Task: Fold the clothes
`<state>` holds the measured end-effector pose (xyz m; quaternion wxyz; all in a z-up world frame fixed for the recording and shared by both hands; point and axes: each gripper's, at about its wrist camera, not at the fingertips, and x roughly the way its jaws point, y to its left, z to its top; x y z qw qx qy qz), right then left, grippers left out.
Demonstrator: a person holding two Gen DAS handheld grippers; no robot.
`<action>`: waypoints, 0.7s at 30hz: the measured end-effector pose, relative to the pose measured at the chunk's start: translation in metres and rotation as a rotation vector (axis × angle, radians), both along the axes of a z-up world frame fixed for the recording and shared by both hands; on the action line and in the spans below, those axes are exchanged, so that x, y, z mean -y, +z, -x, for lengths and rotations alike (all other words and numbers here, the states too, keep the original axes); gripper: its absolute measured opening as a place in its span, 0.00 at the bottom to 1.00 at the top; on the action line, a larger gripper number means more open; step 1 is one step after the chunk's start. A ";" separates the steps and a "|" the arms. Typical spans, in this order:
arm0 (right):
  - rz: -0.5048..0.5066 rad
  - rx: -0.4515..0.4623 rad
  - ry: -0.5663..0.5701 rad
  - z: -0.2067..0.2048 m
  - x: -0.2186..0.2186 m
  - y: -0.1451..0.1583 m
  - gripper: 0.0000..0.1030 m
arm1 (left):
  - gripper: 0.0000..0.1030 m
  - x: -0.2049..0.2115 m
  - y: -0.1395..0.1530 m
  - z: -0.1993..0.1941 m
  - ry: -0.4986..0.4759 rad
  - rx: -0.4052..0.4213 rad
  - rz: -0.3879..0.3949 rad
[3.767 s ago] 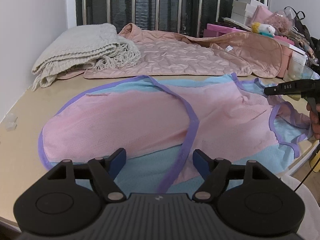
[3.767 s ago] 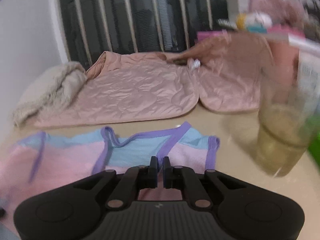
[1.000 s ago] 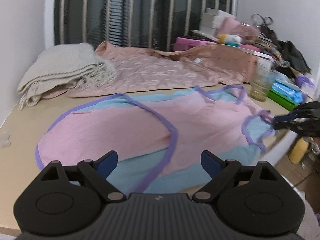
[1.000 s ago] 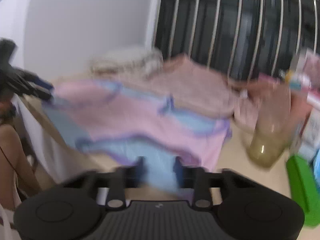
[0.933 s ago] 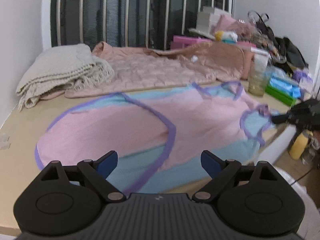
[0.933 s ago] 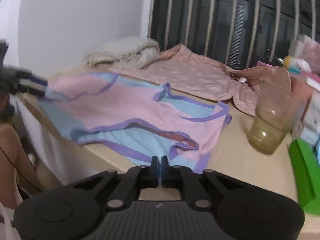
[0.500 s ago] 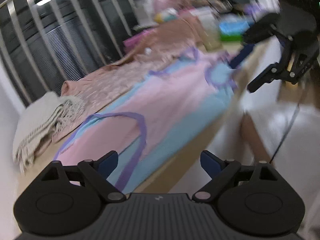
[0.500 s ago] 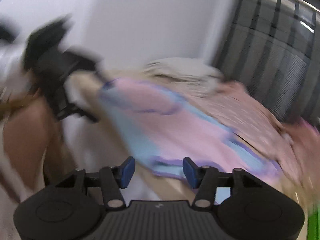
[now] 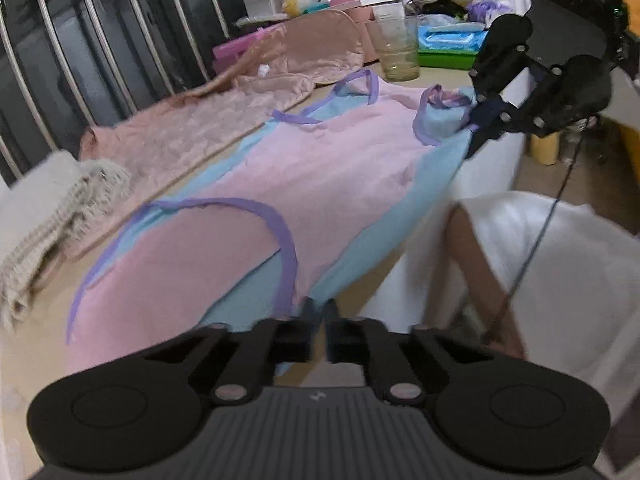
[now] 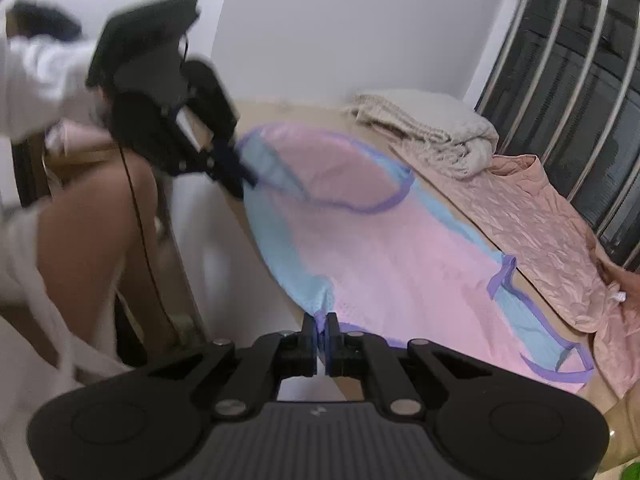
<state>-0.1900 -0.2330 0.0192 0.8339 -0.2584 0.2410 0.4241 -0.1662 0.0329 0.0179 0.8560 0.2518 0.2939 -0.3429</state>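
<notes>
Lying flat along the table [image 9: 40, 320] edge, the dress [image 9: 320, 176] is pinched at both near corners: its hem by the closed left gripper [image 9: 318, 312], its strap end by the closed right gripper [image 10: 320, 328].

Left wrist view: low at the table's near edge, facing right along the pink-and-blue garment [image 9: 320, 176]. Right wrist view: from the opposite end, facing left. Both share the garment, beige blanket [image 10: 432, 128] and quilted jacket [image 9: 192, 136].
</notes>
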 end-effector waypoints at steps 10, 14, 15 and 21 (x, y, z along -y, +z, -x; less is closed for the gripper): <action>-0.117 -0.114 -0.172 -0.134 0.011 0.031 0.04 | 0.12 -0.015 0.036 -0.138 0.088 -0.149 0.125; 0.009 -0.056 -0.311 -0.153 0.011 0.018 0.14 | 0.37 -0.046 0.027 -0.148 0.165 -0.215 0.161; 0.004 -0.025 -0.318 -0.141 0.025 0.022 0.21 | 0.41 -0.061 0.026 -0.140 0.182 -0.221 0.201; -0.142 -0.058 -0.353 -0.062 0.108 0.032 0.47 | 0.51 -0.110 0.011 -0.116 0.322 -0.239 0.318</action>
